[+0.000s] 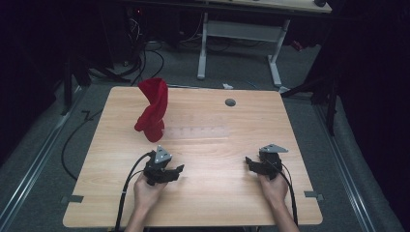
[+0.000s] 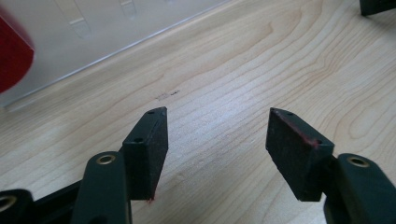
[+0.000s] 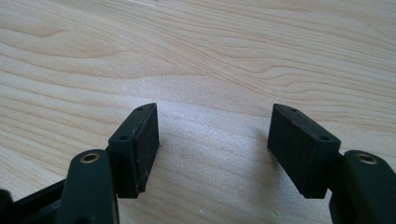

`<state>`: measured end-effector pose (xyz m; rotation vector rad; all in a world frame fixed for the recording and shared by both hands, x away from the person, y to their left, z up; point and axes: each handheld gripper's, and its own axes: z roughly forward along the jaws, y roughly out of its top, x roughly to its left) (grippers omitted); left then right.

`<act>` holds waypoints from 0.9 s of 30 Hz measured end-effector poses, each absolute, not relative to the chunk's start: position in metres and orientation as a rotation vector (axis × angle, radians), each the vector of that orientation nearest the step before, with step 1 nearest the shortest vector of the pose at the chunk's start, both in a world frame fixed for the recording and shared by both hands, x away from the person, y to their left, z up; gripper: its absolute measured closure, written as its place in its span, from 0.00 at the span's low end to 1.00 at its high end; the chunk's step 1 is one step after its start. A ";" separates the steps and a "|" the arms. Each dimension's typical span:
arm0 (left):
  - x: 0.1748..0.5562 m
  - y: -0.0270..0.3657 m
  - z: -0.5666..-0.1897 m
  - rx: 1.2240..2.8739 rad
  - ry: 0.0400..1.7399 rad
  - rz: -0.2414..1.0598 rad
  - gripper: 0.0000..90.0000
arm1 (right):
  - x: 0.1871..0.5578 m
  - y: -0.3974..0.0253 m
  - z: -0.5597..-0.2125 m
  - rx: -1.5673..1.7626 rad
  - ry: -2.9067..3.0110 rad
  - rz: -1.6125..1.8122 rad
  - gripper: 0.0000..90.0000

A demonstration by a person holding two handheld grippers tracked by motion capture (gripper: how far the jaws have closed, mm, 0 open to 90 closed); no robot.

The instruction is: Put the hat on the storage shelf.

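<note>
A light wooden table (image 1: 212, 193) stands on grey carpet in a dim room, with the white legs of another desk (image 1: 241, 43) behind it and dark cables trailing on the floor at the left. A round grey grommet (image 1: 230, 102) sits in the tabletop near its far edge.

On the far left part of the table a red cloth (image 1: 153, 110) stands bunched upright, twisted into a narrow column with a folded top. Its base touches the left end of a clear plastic tray (image 1: 198, 132) with shallow compartments, which lies flat near the table's middle. In the left gripper view a corner of the cloth (image 2: 13, 58) shows at the upper left edge, over the tray (image 2: 116, 28).

The left gripper (image 1: 180, 168) rests low on the near left area of the table, held in the person's left hand (image 1: 147, 191), just in front of the cloth and tray but apart from both. Its jaws are spread wide with bare wood between them; nothing is gripped. Faint red marks show on the pads (image 2: 292, 149).

The right gripper (image 1: 248, 160) lies on the near right, held in the right hand (image 1: 274, 187), well apart from the cloth. Its jaws are likewise spread wide over bare wood and hold nothing.
</note>
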<state>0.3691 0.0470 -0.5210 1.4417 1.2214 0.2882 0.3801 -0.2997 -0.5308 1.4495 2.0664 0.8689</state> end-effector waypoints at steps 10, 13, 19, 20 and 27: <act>0.379 0.044 -0.534 1.464 1.249 0.304 0.43 | 0.380 -0.300 -0.531 1.449 2.067 0.869 0.38; 0.381 0.043 -0.538 1.477 1.263 0.315 0.43 | 0.380 -0.300 -0.531 1.449 2.067 0.869 0.38; 0.382 0.043 -0.543 1.458 1.259 0.329 0.41 | 0.380 -0.300 -0.531 1.449 2.068 0.869 0.38; 0.382 0.043 -0.544 1.454 1.252 0.339 0.41 | 0.380 -0.300 -0.531 1.449 2.067 0.869 0.38; 0.381 0.041 -0.546 1.466 1.244 0.358 0.38 | 0.380 -0.300 -0.531 1.449 2.067 0.869 0.38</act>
